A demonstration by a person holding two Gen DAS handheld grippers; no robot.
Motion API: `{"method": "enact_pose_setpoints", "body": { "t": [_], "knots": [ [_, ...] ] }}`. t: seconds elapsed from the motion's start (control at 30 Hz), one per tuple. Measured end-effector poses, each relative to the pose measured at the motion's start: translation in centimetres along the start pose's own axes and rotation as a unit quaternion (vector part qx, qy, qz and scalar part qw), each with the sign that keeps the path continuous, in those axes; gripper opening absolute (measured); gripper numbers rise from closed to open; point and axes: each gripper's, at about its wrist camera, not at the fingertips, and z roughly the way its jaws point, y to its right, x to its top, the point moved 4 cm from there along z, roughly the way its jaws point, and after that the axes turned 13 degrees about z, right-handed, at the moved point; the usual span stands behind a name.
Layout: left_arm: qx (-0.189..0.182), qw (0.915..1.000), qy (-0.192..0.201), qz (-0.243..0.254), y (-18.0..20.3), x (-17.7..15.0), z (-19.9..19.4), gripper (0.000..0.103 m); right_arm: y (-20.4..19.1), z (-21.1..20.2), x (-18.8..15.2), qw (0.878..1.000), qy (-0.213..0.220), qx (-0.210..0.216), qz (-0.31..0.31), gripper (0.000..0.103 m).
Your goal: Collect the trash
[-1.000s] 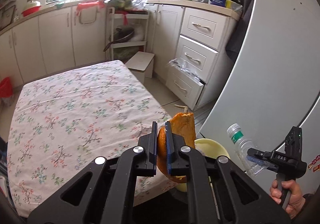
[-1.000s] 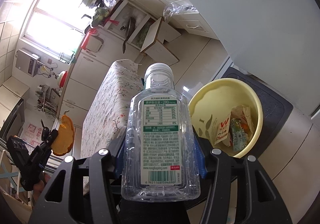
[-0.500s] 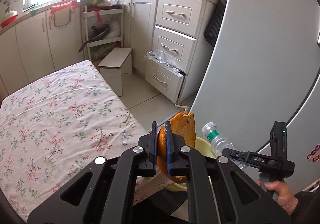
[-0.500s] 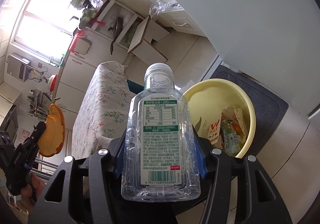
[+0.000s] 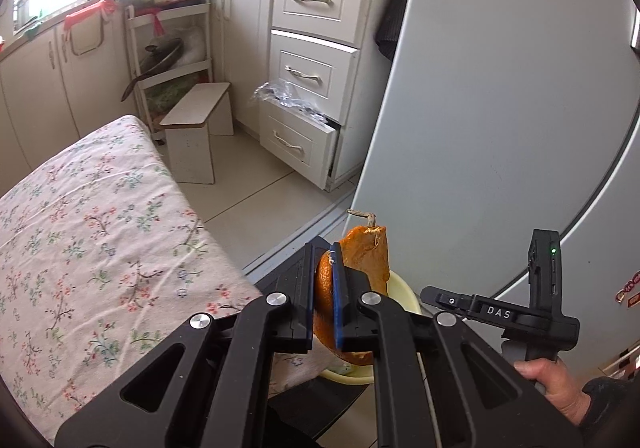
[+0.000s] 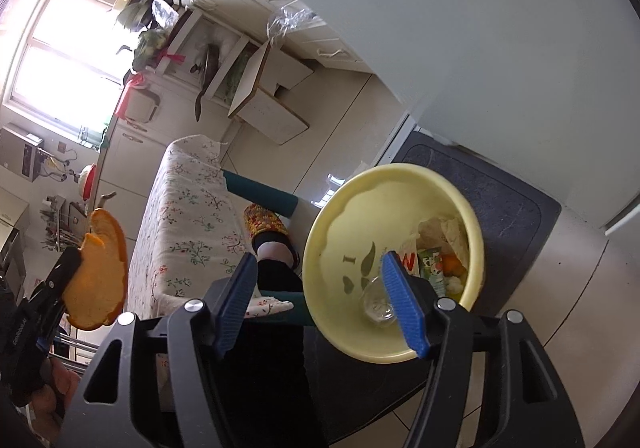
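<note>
Jaws pinch orange peel [image 5: 362, 264] upright, long axis vertical.

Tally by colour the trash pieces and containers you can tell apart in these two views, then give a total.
Orange: 1, the curled orange peel in the left gripper
Clear: 1, the clear plastic bottle
Yellow: 1, the round yellow plastic basin
Total: 3

A yellow basin [image 6: 320, 248] sits on a dark mat [image 6: 516, 204] on the tiled floor [image 6: 352, 136].
</note>
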Motion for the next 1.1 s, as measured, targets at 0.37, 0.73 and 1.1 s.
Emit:
{"method": "enact_pose_setpoints", "body": {
  "t": [0.37,0.73,1.1],
  "knots": [
    [-0.055,0.9969,-0.054,0.018,4.4,-0.7,6.0,0.007,1.2,-2.2,-0.1,0.999,0.031,-0.015,-0.001,0.064],
    [-0.038,0.9977,-0.05,0.026,4.8,-0.6,4.4,0.055,-2.4,-4.0,-0.4,0.997,0.059,-0.014,-0.052,0.07],
    [0.078,0.9963,0.035,-0.007,0.4,0.0,-8.3,0.095,-11.4,-9.8,-4.2,0.971,0.148,-0.039,-0.185,0.093]
  ]
}}
